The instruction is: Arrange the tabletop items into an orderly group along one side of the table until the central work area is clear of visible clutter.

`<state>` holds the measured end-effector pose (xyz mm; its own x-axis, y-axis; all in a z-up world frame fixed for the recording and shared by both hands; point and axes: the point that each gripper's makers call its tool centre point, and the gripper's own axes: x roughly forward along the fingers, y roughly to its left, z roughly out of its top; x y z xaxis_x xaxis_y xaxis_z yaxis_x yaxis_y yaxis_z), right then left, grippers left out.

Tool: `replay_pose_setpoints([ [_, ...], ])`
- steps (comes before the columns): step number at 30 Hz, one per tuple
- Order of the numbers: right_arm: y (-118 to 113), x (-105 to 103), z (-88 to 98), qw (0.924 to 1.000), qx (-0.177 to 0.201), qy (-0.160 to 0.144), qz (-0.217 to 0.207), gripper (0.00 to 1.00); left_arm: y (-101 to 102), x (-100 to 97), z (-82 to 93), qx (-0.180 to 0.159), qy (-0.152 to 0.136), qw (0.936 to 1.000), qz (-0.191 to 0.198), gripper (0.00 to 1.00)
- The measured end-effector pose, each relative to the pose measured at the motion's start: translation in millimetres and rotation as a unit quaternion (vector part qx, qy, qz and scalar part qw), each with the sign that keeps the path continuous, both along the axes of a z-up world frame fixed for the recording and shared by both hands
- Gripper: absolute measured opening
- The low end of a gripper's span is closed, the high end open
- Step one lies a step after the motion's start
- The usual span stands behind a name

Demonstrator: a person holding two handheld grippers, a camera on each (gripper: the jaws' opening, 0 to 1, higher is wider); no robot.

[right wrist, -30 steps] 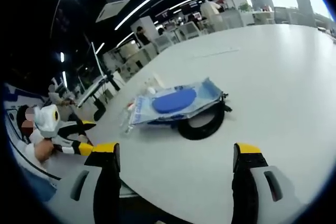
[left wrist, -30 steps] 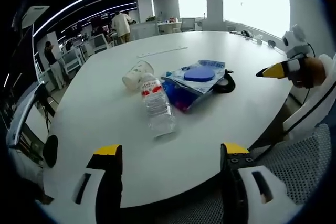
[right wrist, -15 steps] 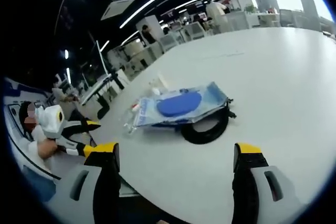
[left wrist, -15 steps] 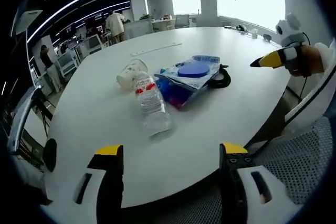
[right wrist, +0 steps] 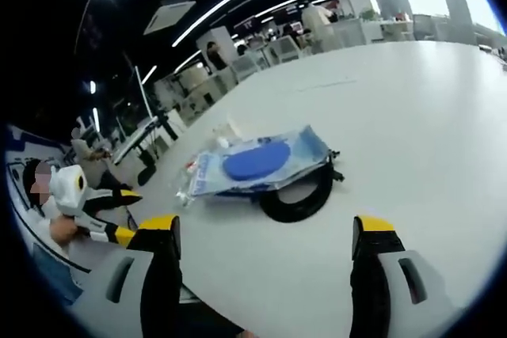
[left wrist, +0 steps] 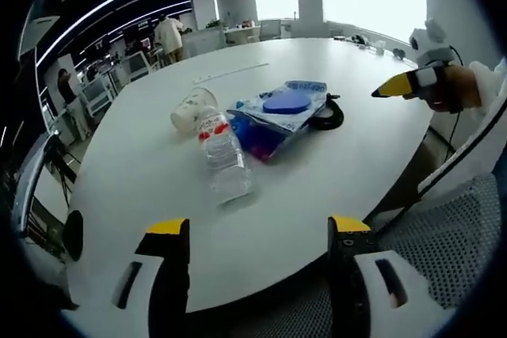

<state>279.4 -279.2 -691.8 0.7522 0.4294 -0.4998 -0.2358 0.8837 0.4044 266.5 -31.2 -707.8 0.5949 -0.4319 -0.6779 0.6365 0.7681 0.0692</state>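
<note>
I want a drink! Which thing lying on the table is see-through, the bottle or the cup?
The plastic bottle with the red label is see-through. The paper cup beside it is plain white.

On the table (left wrist: 158, 187), a bottle (left wrist: 219, 156) lies between cup (left wrist: 190, 108) and pouch (left wrist: 281, 112) (cable (left wrist: 329, 116) behind).

Both views look across the white table (left wrist: 142, 164) from one edge, sharing the blue pouch (left wrist: 279, 110) (right wrist: 257, 162).
</note>
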Motion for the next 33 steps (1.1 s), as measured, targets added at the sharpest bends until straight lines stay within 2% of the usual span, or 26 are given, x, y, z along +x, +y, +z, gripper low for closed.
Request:
replay_pose_setpoints([
  [3,2.5,6.0,-1.2,0.9999,0.012,0.005,0.008,0.87,-1.1,-1.7,-3.3,0.007,0.006,0.9999,-0.006,0.71],
  [5,6.0,8.8,-1.2,0.9993,0.014,0.007,0.034,0.88,0.8,-3.6,-10.2,0.021,0.017,0.9996,-0.007,0.72],
  [7,6.6,13.5,-0.7,0.9985,0.015,0.006,0.052,0.88,3.1,-2.3,-10.7,0.031,0.011,0.9995,-0.005,0.72],
  [9,6.2,21.5,1.5,0.9972,0.019,0.005,0.072,0.88,4.7,1.0,-7.5,0.026,0.003,0.9997,0.003,0.73],
  [12,6.4,34.8,9.9,0.9943,0.032,-0.003,0.102,0.88,7.9,6.2,-1.1,0.016,-0.012,0.9996,0.018,0.75],
  [14,4.8,44.1,14.6,0.9939,0.034,-0.004,0.104,0.88,8.3,7.8,0.3,0.017,-0.016,0.9995,0.022,0.76],
  [16,7.5,52.4,24.1,0.9918,0.042,-0.019,0.119,0.88,7.5,10.0,1.9,0.013,-0.023,0.9993,0.028,0.78],
  [17,9.5,52.8,25.9,0.99,0.041,-0.02,0.134,0.89,6.9,11.1,3.2,0.012,-0.027,0.9991,0.031,0.79],
  [19,9.0,49.2,23.8,0.9835,0.007,-0.014,0.18,0.9,5.5,13.7,3.5,0.006,-0.029,0.9988,0.038,0.84],
  [21,6.8,50.5,27.1,0.9796,-0.008,-0.021,0.2,0.9,6.5,16.2,0.9,-0.01,-0.022,0.9983,0.052,0.9],
  [22,6.9,51.9,29.9,0.9795,-0.003,-0.025,0.2,0.9,9.7,17.1,-1.3,-0.009,-0.013,0.9974,0.07,0.93],
  [24,4.7,55.5,32.9,0.9797,0.005,-0.025,0.199,0.9,10.2,18.9,1.7,-0.004,-0.018,0.9967,0.079,0.91],
  [26,2.8,58.8,36.1,0.9809,0.009,-0.023,0.193,0.9,2.8,16.1,0.4,-0.006,-0.012,0.9969,0.078,0.9],
  [30,-1.0,66.3,41.9,0.9838,0.016,-0.026,0.177,0.9,0.4,10.1,-11.2,-0.005,0.019,0.9978,0.063,0.9],
  [33,-2.0,70.2,42.0,0.9834,0.007,-0.027,0.18,0.9,1.7,12.5,-5.4,-0.014,0.007,0.9977,0.066,0.88],
])
